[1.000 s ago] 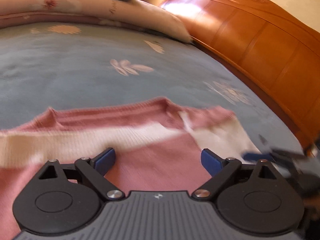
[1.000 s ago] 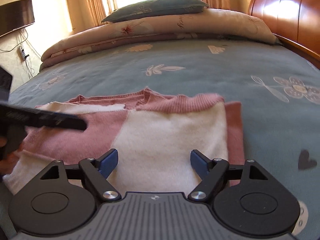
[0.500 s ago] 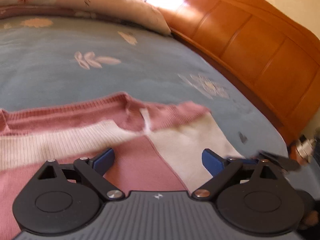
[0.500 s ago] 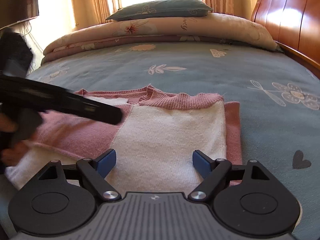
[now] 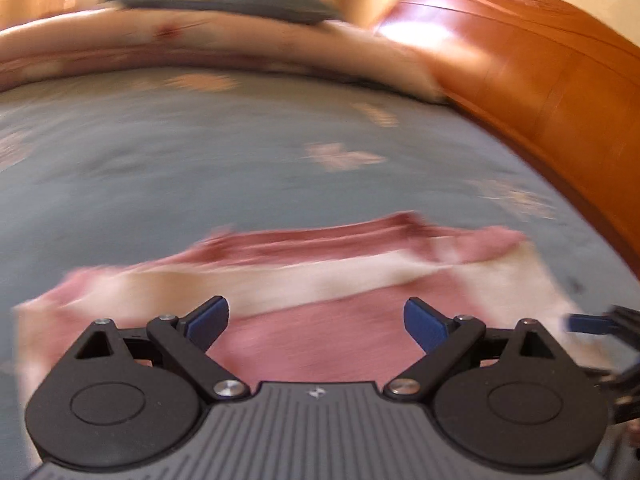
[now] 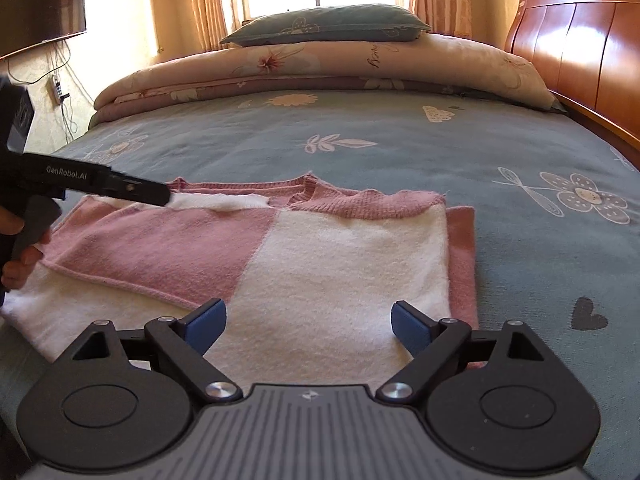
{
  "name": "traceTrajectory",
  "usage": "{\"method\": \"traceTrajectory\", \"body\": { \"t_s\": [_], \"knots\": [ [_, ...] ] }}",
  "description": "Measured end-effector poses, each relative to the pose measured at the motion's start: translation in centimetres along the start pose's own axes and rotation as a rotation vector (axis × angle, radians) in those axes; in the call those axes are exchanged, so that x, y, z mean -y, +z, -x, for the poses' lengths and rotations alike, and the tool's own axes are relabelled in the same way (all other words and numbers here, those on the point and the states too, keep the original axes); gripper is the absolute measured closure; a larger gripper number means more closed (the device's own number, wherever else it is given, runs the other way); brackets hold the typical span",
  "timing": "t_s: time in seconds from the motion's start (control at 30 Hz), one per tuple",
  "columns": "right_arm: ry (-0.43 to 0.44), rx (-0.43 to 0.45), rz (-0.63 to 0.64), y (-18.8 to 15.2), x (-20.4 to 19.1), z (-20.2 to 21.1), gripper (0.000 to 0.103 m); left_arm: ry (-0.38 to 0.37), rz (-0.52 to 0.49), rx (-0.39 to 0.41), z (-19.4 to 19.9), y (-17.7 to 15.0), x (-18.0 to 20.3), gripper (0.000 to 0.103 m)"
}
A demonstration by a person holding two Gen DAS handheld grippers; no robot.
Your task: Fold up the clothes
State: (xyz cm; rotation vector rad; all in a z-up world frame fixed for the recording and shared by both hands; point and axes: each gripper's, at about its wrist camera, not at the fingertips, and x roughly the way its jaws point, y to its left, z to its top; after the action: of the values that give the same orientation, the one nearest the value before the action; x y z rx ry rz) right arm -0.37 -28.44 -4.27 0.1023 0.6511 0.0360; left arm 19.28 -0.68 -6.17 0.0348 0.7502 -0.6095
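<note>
A pink and white block-patterned sweater (image 6: 304, 256) lies folded flat on the blue bedspread (image 6: 400, 160), collar toward the far side. My right gripper (image 6: 308, 322) hovers open over its near white part, with nothing between the fingers. My left gripper (image 6: 156, 196) reaches in from the left, held by a hand (image 6: 20, 260), its tip over the sweater's far left edge near the collar. The left wrist view is motion-blurred; there the left gripper (image 5: 316, 320) stands open above the sweater (image 5: 320, 320), and the right gripper (image 5: 592, 324) shows at the right edge.
A rolled floral quilt (image 6: 340, 68) with a grey-blue pillow (image 6: 324, 28) lies across the far end of the bed. A wooden headboard (image 6: 580, 48) runs along the right. A dark screen (image 6: 40, 16) hangs on the left wall. Bare bedspread surrounds the sweater.
My left gripper reached right across the sweater, then drew back left toward the collar; its view swung left and blurred. The right gripper stayed open and almost still.
</note>
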Motion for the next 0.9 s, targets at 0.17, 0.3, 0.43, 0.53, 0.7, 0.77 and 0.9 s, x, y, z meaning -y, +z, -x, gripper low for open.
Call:
{"method": "traceTrajectory", "body": {
  "t_s": [0.17,0.3,0.43,0.53,0.7,0.77,0.9],
  "knots": [
    [-0.002,-0.007,0.006,0.1,-0.4,-0.1,0.011,0.112,0.024,0.011,1.2,-1.1,-5.3,0.011],
    [-0.008,-0.006,0.006,0.3,-0.6,0.1,0.011,0.11,0.036,0.039,3.1,-0.3,-5.2,0.011],
    [0.002,0.002,0.015,0.6,-1.1,0.6,0.011,0.032,-0.004,0.017,4.8,-0.4,-3.7,0.01],
    [0.008,0.008,0.023,0.8,-1.5,1.0,0.01,0.02,-0.041,-0.018,6.0,-1.5,-2.4,0.009],
    [0.007,0.007,0.019,0.6,-1.9,1.8,0.009,0.093,-0.057,-0.066,7.1,-4.1,-1.6,0.009],
    [0.011,0.009,0.022,0.5,-2.1,2.3,0.009,0.085,-0.046,-0.058,8.0,-4.3,-1.4,0.009],
    [0.008,0.018,0.03,0.2,-2.5,3.7,0.008,0.07,-0.032,-0.045,9.9,-4.7,-0.9,0.008]
  ]
}}
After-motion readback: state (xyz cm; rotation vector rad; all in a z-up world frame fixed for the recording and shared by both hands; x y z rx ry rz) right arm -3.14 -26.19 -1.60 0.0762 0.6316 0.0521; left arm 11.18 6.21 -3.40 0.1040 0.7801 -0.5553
